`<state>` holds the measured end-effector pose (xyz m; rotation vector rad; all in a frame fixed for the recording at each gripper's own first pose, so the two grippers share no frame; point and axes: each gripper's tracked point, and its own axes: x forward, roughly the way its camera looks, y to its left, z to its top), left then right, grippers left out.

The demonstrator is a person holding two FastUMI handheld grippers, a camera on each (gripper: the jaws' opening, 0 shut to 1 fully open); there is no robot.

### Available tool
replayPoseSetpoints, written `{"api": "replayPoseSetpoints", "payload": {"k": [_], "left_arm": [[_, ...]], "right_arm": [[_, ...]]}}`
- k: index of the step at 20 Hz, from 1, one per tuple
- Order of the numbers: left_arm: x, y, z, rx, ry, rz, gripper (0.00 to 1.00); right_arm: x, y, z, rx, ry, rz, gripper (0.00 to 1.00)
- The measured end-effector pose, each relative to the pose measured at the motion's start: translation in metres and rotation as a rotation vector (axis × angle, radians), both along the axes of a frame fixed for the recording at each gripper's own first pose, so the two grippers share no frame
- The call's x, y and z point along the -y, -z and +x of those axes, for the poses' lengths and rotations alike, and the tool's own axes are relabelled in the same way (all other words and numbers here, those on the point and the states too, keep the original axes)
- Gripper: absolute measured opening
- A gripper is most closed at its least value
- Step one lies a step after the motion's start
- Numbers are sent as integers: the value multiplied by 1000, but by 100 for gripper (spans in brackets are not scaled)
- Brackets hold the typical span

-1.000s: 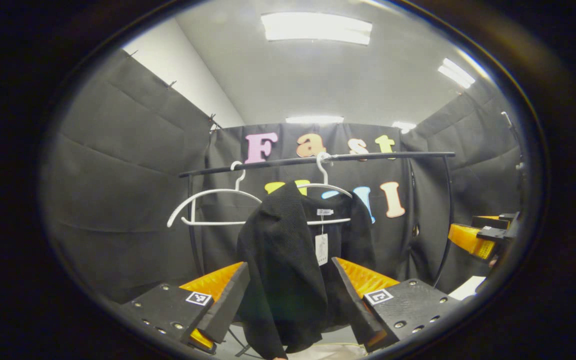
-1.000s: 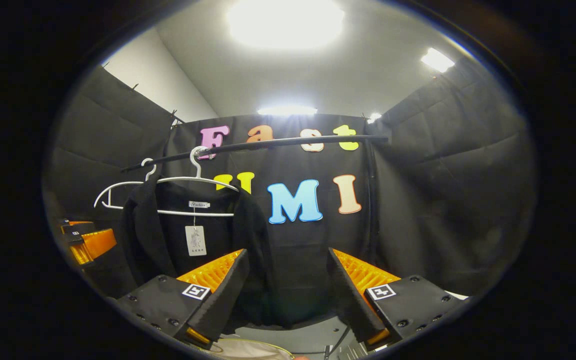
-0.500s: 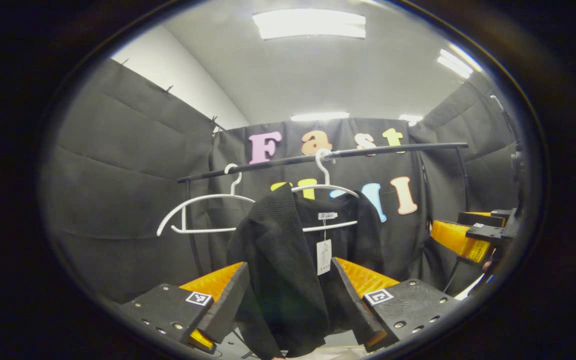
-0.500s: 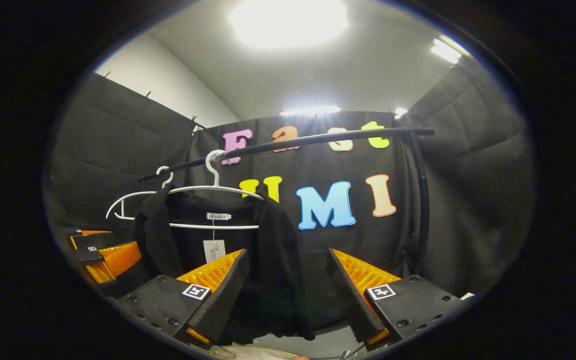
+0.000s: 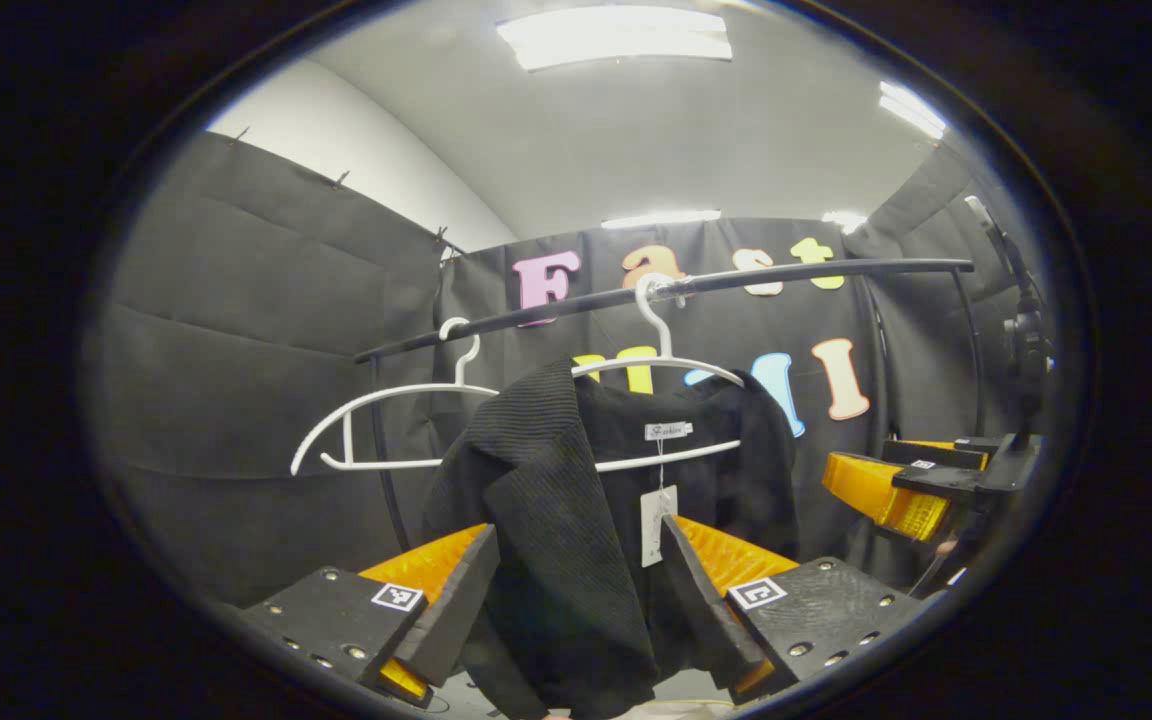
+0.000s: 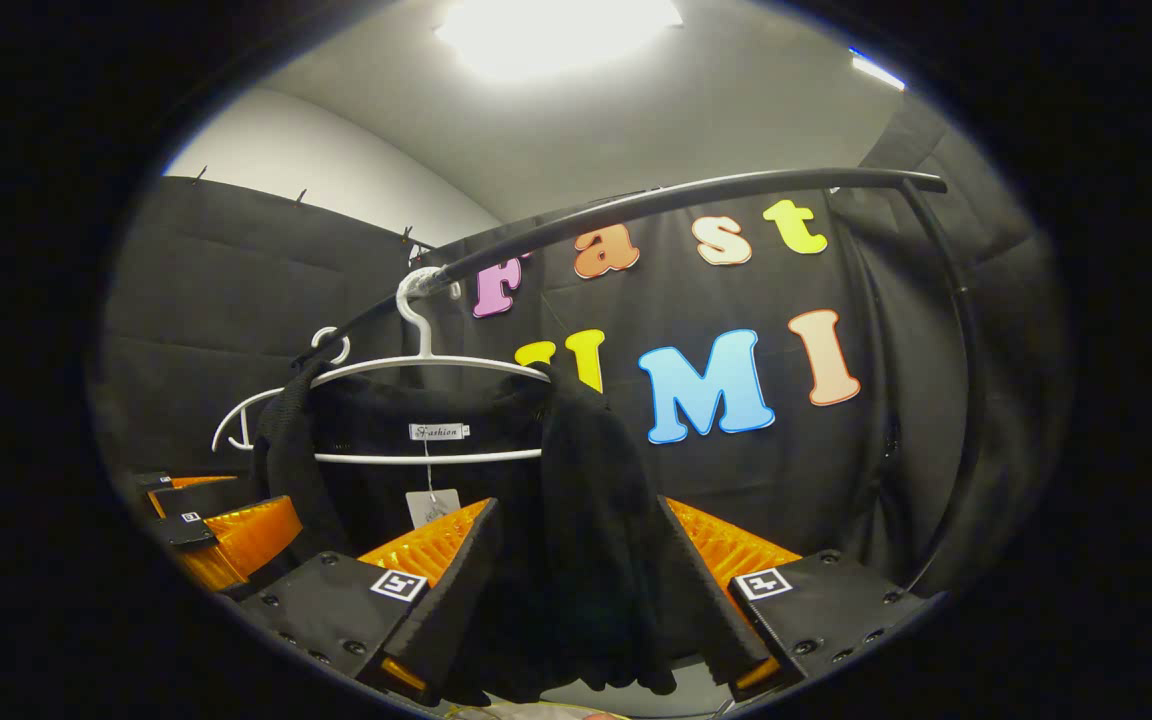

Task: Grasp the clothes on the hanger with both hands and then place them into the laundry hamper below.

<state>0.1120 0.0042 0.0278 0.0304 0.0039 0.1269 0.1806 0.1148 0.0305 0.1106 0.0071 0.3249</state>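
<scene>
At the centre of both views, the black ribbed knit garment (image 5: 556, 500) (image 6: 576, 520) is hung on a white plastic hanger (image 5: 661, 370) (image 6: 426, 365), framed by the wide-open, empty left tool (image 5: 576, 610) and right tool (image 6: 576, 610).

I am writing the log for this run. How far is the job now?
Nothing is done yet: the garment hangs on its hanger on the rail. In hand: the left gripper and right gripper are each open, jaws either side of the cloth, not pressing it. Left: close both, lift it off, put it in the hamper.
</scene>
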Motion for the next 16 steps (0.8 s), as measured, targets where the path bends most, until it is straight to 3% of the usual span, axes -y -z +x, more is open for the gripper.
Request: {"api": "replayPoseSetpoints", "payload": {"k": [4, 5, 7, 8, 9, 10, 16], "left_arm": [[1, 3, 20, -7, -36, 14, 94], [1, 4, 24, -12, -43, 16, 94], [2, 7, 34, -21, -55, 18, 94], [3, 9, 38, -26, -63, 21, 94], [3, 11, 42, -30, -69, 25, 94], [3, 12, 46, -35, -77, 29, 95], [-7, 23, 64, -58, -145, 47, 94]], "right_arm": [[-10, 7, 30, -14, -38, -3, 92], [-13, 10, 36, -16, -47, -3, 96], [-20, 15, 49, -25, -68, -6, 92], [-23, 18, 55, -32, -76, -12, 96], [-25, 22, 61, -39, -82, -18, 92], [-27, 26, 67, -46, -86, -25, 96], [-41, 39, 99, -66, -102, -20, 96]]}}
